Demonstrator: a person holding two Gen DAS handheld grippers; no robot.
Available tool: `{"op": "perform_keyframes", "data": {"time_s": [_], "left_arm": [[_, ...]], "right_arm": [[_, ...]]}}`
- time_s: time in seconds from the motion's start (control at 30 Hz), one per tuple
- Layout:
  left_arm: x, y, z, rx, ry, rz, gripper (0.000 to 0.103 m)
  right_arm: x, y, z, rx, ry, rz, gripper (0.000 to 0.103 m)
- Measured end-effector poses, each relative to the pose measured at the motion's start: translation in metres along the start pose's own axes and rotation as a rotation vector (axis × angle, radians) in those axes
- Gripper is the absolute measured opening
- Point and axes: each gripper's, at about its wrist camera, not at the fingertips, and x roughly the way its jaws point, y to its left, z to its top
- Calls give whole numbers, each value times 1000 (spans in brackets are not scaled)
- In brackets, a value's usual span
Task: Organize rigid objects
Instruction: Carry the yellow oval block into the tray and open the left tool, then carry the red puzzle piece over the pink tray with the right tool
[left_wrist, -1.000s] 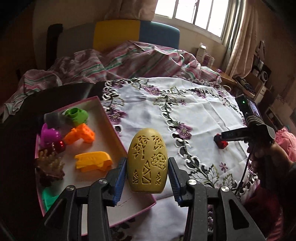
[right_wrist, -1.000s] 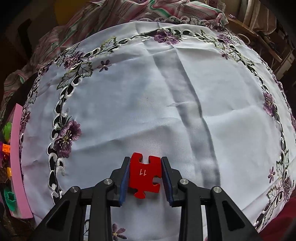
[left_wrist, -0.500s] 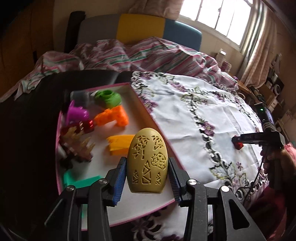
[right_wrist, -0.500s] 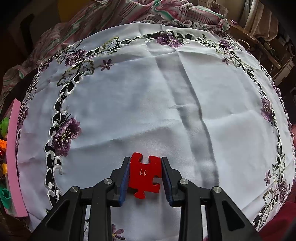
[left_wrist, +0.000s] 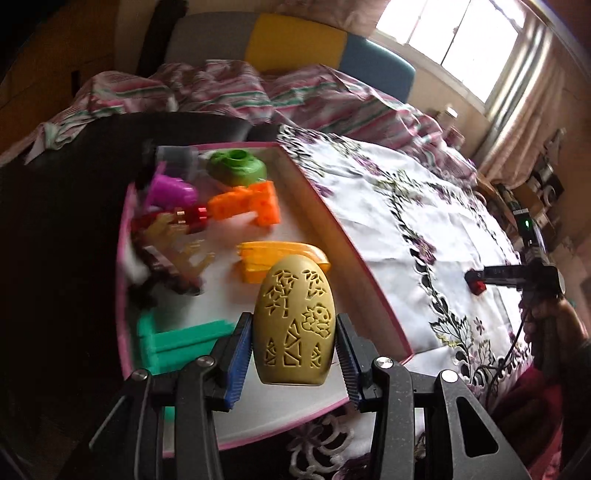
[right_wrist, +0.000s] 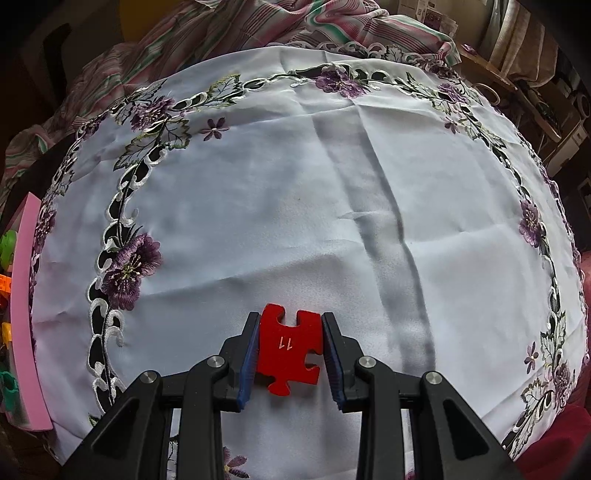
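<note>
My left gripper (left_wrist: 293, 336) is shut on a tan egg-shaped carved object (left_wrist: 294, 321) and holds it upright above the near right part of the pink-rimmed tray (left_wrist: 354, 258). The tray holds several toys: a green ring piece (left_wrist: 236, 168), a purple piece (left_wrist: 170, 190), an orange block (left_wrist: 247, 205), a yellow-orange piece (left_wrist: 273, 254), a teal piece (left_wrist: 177, 336). My right gripper (right_wrist: 289, 349) is shut on a red jigsaw piece marked 11 (right_wrist: 288, 347) above the white embroidered tablecloth (right_wrist: 295, 192). The right gripper also shows in the left wrist view (left_wrist: 474, 282).
The tray's pink edge (right_wrist: 24, 295) shows at the far left of the right wrist view. A striped blanket (left_wrist: 258, 92) and a chair back lie behind the table. Shelves and clutter (left_wrist: 543, 184) stand at the right, below a window.
My left gripper has carried the egg-shaped object leftward, from beside the tray's right rim to over its inside. The right gripper has drifted slightly with the red puzzle piece held.
</note>
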Motion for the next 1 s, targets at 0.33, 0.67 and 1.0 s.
{"op": "perform_keyframes", "data": {"time_s": [0.33, 0.67, 1.0], "left_arm": [[22, -2, -6, 16, 55, 18, 46], [-4, 3, 0, -6, -2, 87, 57], [-35, -1, 7, 19, -93, 165, 62]], "right_arm": [[2, 4, 6, -1, 0, 1, 32], [4, 6, 9, -3, -1, 0, 32], [-9, -8, 0, 0, -8, -2, 32]]}}
